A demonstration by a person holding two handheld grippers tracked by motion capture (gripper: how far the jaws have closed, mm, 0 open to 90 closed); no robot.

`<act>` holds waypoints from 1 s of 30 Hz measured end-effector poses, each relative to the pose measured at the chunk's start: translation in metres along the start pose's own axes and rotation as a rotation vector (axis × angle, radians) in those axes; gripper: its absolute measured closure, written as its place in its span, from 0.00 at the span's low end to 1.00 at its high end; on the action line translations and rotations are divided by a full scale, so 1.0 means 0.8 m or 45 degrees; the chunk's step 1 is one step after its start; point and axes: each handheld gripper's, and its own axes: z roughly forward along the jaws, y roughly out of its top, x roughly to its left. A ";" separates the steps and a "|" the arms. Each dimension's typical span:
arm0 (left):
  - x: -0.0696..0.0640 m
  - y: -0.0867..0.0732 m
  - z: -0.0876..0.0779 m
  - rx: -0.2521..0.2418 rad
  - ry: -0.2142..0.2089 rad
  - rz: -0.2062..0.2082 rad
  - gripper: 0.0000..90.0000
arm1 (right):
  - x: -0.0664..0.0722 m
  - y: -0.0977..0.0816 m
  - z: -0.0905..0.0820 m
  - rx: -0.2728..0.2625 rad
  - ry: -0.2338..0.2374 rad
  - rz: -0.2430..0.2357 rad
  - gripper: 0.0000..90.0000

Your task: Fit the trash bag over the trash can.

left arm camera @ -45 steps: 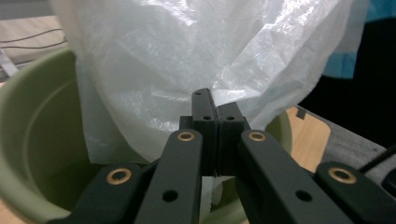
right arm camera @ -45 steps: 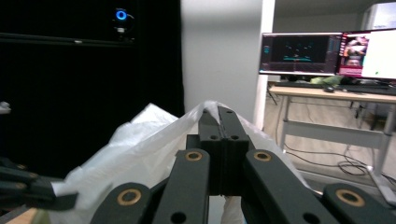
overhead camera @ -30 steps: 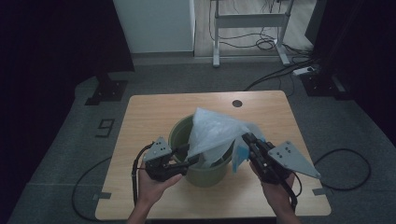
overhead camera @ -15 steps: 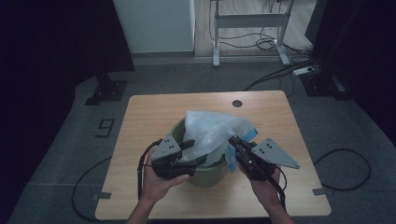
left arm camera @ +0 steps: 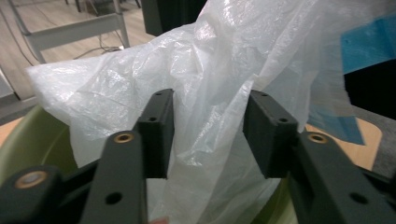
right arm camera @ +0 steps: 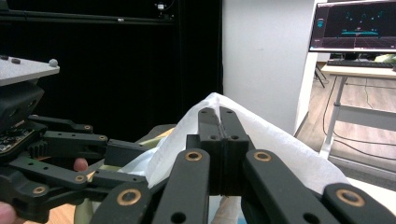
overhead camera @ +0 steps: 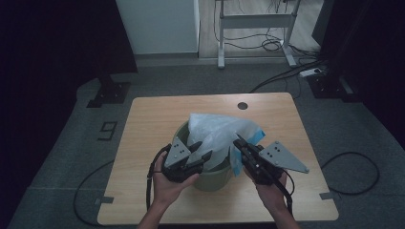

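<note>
Translucent plastic bag [overhead camera: 217,133] in the green bin [overhead camera: 210,179]: my right gripper [overhead camera: 239,142] pinches it, my left gripper [overhead camera: 200,151] spread around it

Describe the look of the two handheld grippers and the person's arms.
Both the left gripper and the right gripper are black linkage frames with brass-coloured pivot pins and flat rectangular black jaws. Each carries a grey three-cornered plate dotted with holes and trails a black cable. The forearms are bare, with no sleeves visible.
</note>
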 end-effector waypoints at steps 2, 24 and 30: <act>0.000 0.000 -0.001 -0.012 0.005 0.013 0.71 | 0.001 0.001 0.000 -0.004 0.005 0.000 0.99; 0.063 -0.017 -0.049 -0.134 0.092 -0.215 1.00 | 0.015 -0.040 -0.045 0.001 0.151 0.013 0.41; 0.071 -0.025 -0.058 -0.157 0.107 -0.248 1.00 | -0.014 -0.054 -0.062 0.034 0.050 0.070 0.41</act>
